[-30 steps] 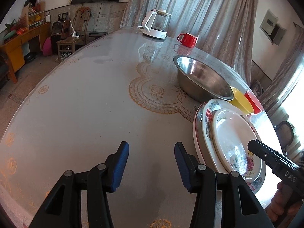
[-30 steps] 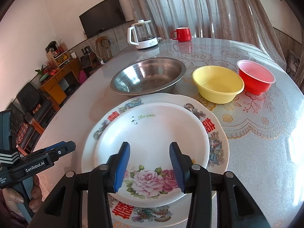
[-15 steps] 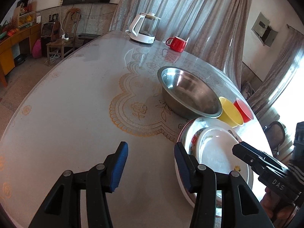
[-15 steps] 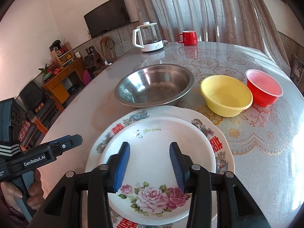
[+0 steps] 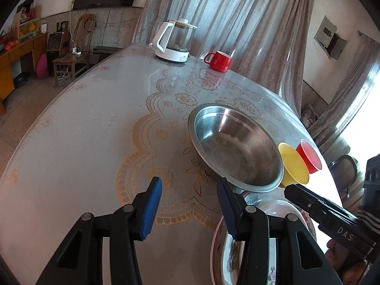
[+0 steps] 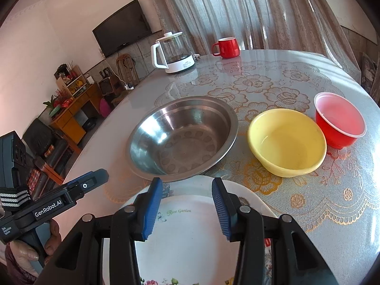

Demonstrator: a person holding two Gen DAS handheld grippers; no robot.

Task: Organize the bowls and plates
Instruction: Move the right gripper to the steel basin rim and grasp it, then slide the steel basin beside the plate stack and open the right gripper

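With both plates stacked near me, small plate (image 6: 190,237) on big plate (image 5: 219,247), bowls come next, I'd say. My left gripper (image 5: 187,207) and right gripper (image 6: 186,210) both hang part open, holding nothing. Steel bowl (image 6: 182,137) sits just beyond; yellow bowl (image 6: 287,142) and red bowl (image 6: 339,123) to its right. Pinch yellow's rim square w/ the right, lift straight, nest it in steel, then red.

A lived-in home's living and dining room: a round surface (image 6: 296,76) under a lace-patterned cover, long curtains (image 6: 237,7), a wall-mounted television (image 6: 123,27), a wooden sideboard (image 6: 71,116) crowded with ornaments, a wooden chair (image 5: 76,54), an electric glass kettle (image 6: 173,52) beside a red mug (image 6: 226,47)
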